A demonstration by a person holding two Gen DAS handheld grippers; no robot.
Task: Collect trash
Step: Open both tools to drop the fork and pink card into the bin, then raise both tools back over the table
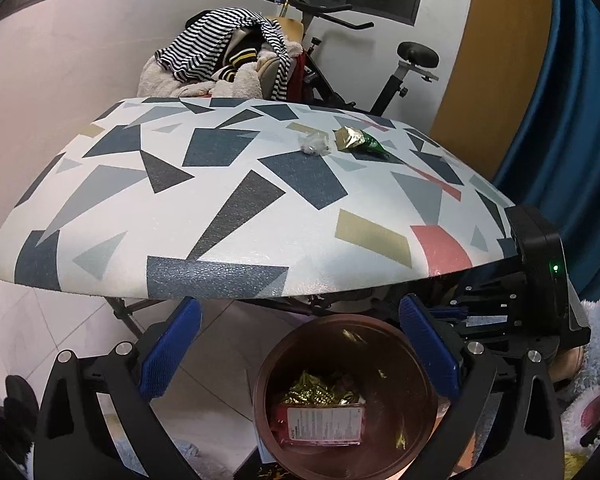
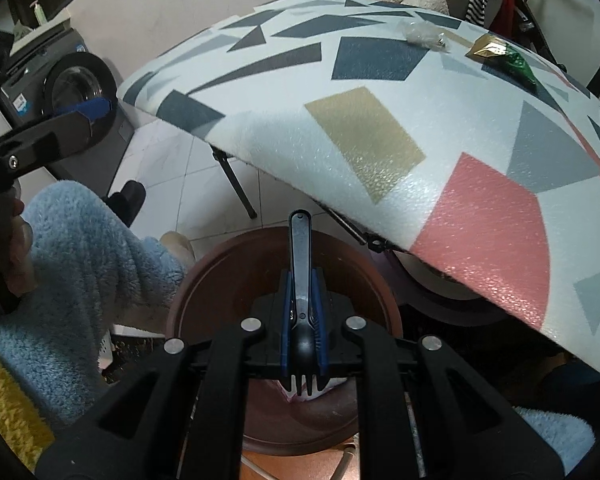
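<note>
My right gripper (image 2: 302,316) is clamped on a dark plastic folding spork (image 2: 301,264), above the round brown plastic bin (image 2: 188,292). My left gripper (image 1: 300,344) stands apart, empty. On the foam table with geometric pattern (image 1: 220,208) lie a gold-green foil wrapper (image 1: 358,142) and crumpled clear plastic (image 1: 314,144). The label inside the bin is unreadable.

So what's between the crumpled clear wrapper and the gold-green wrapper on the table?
Nothing: only bare patterned table separates the clear wrapper from the gold-green wrapper, a narrow gap, in both wrist views.
</note>
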